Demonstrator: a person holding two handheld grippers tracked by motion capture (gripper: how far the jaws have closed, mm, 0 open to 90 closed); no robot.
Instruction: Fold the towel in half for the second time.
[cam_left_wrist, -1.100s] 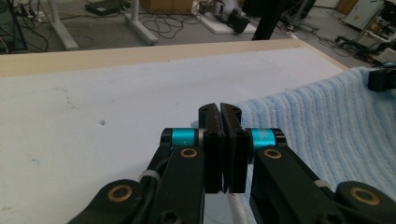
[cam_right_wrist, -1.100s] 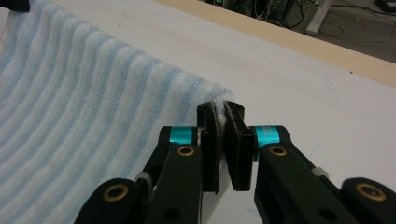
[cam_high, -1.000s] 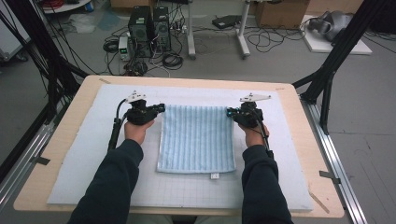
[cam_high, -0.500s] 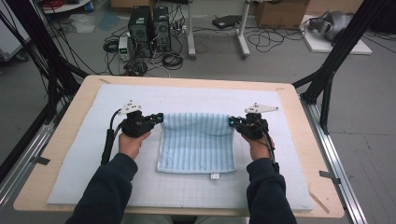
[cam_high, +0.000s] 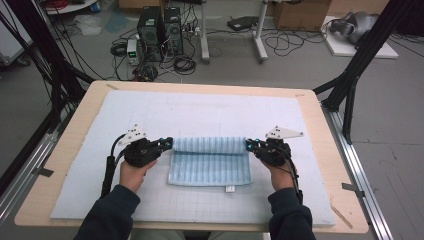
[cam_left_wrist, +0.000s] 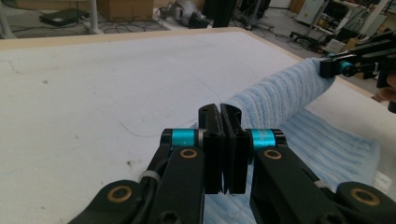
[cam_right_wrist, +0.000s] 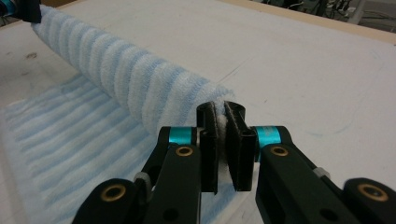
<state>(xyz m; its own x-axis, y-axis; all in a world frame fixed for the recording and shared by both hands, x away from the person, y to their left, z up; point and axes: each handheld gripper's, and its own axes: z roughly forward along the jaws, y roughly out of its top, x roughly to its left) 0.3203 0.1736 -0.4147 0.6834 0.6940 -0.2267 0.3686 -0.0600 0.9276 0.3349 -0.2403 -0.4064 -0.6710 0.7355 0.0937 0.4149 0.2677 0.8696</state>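
Observation:
A light blue striped towel (cam_high: 210, 162) lies on the white mat, its far edge lifted and carried over toward me in a fold. My left gripper (cam_high: 167, 143) is shut on the towel's far left corner (cam_left_wrist: 243, 105). My right gripper (cam_high: 249, 144) is shut on the far right corner (cam_right_wrist: 219, 122), with white cloth pinched between its pads. Between the two grippers the raised edge (cam_right_wrist: 126, 70) hangs taut as a rounded fold above the flat lower layer (cam_left_wrist: 327, 144). A small white label (cam_high: 230, 188) shows at the towel's near edge.
The white mat (cam_high: 200, 107) covers most of the wooden table (cam_high: 320, 115). Black frame struts (cam_high: 357, 65) stand at the right and left corners. Cables and computer boxes (cam_high: 160, 27) lie on the floor beyond the table.
Both grippers have drawn the towel's far edge toward me, so the towel now lies folded over and looks shorter. The forearms have pulled back with them.

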